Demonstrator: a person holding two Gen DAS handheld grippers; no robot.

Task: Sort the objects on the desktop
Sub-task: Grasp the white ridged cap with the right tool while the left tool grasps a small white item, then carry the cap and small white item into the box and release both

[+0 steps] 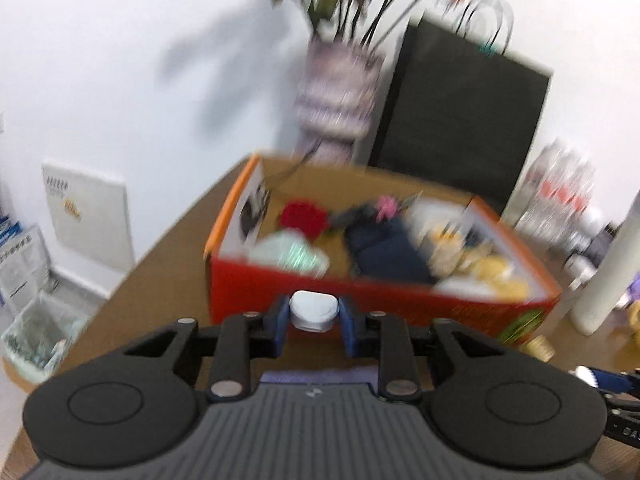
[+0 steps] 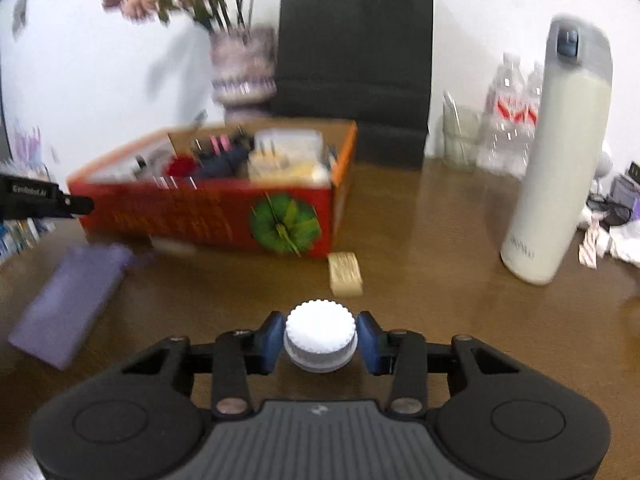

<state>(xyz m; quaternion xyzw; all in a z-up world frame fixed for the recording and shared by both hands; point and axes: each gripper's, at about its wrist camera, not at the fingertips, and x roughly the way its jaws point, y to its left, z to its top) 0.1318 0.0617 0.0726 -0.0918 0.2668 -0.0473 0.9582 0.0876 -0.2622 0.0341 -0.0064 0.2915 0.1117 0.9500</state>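
The left gripper [image 1: 314, 314] was closed on a small white case [image 1: 313, 311], held just short of the red box [image 1: 372, 300] and about level with its near wall. The right gripper [image 2: 320, 338] clamped a white ribbed-cap bottle [image 2: 320, 334] between its blue pads [image 2: 272, 340], low over the brown table [image 2: 420, 240] and well back from the box. The box already looked crowded: a red thing, a dark pouch and yellowish packets lay inside, though blur hid what they were. A purple pack [image 2: 64, 300] and a tan block [image 2: 345, 273] lay outside on the table, the block just beside the box's corner. To do this step well, the case probably needed lifting clear of the rim first, then carrying over a gap among the contents before the fingers let go, so it would not catch the wall or tip off the pile. The right gripper had best wait its turn and steer wide of the tall white flask [image 2: 556, 160].
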